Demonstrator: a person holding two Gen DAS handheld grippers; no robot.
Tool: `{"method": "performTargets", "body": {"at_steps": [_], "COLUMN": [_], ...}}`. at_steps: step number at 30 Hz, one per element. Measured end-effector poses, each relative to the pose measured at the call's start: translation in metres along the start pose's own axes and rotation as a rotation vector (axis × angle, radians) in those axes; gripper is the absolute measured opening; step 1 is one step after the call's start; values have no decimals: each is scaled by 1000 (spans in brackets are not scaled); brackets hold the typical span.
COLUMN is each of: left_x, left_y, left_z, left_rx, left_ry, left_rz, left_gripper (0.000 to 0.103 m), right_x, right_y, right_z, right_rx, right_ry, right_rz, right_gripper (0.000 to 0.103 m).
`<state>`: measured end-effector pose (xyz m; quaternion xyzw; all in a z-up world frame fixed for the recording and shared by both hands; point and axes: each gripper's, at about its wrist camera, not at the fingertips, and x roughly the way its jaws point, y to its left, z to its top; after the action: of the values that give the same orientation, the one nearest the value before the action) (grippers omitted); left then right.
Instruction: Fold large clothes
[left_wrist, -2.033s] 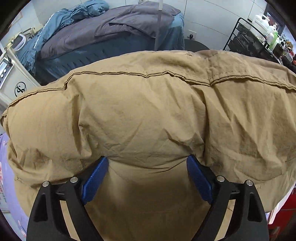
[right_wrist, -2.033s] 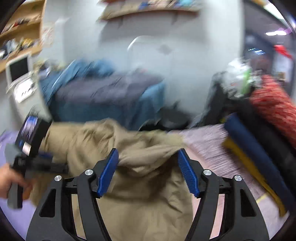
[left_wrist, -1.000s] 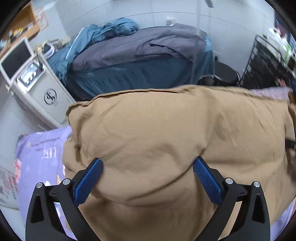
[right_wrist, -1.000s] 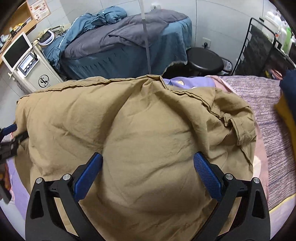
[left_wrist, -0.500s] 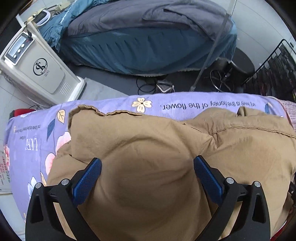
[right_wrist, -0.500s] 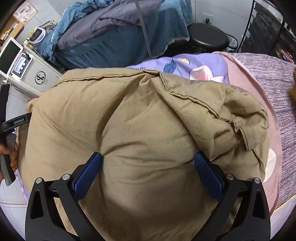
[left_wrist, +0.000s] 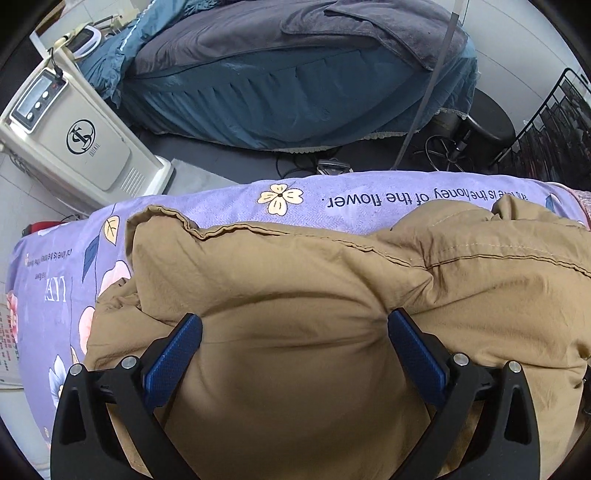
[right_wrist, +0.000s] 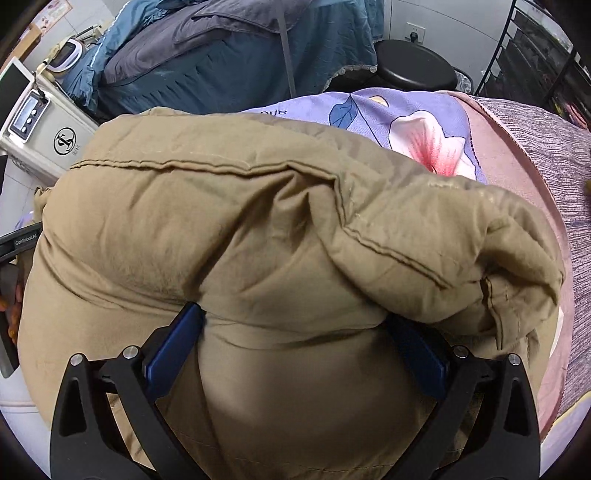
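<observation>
Left gripper (left_wrist: 294, 343): jaws standing spread wide, a bulge of the tan garment (left_wrist: 332, 288) lying between the blue pads (left_wrist: 173, 354); whether they are pinching it cannot be told. Right gripper (right_wrist: 295, 332): jaws likewise spread, with tan cloth bulging between them and draping over the right pad.

The garment is lying bunched in thick folds on a lilac floral sheet (left_wrist: 66, 280), its seamed edge (left_wrist: 236, 232) running across just short of the sheet's far border. To the right, a pink and grey striped cover (right_wrist: 546, 155) is lying bare beside the bundle.

Beyond the far edge, dark floor is showing, then a blue-skirted bed (left_wrist: 295, 85), a white machine (left_wrist: 66, 140) at left, a black stool (right_wrist: 413, 66) and a wire rack (left_wrist: 554, 122) at right.
</observation>
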<state>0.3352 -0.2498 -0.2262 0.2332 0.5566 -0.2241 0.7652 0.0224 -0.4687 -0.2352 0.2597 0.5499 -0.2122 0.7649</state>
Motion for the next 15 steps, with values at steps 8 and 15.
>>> {"method": "performTargets", "body": {"at_steps": [8,15], "left_x": [6,-3], "left_y": [-3,-6], "left_z": [-1,1], "left_rx": [-5,21], "left_ry": [-43,-46], "left_rz": [15,32], "left_gripper": [99,99], "right_x": [8,0], "right_y": [4,1], "right_z": [-6,-5], "right_rx": [-14,-16], "right_ry": [-73,-75], "right_rz": [-31,4], "right_gripper": [99,99]}}
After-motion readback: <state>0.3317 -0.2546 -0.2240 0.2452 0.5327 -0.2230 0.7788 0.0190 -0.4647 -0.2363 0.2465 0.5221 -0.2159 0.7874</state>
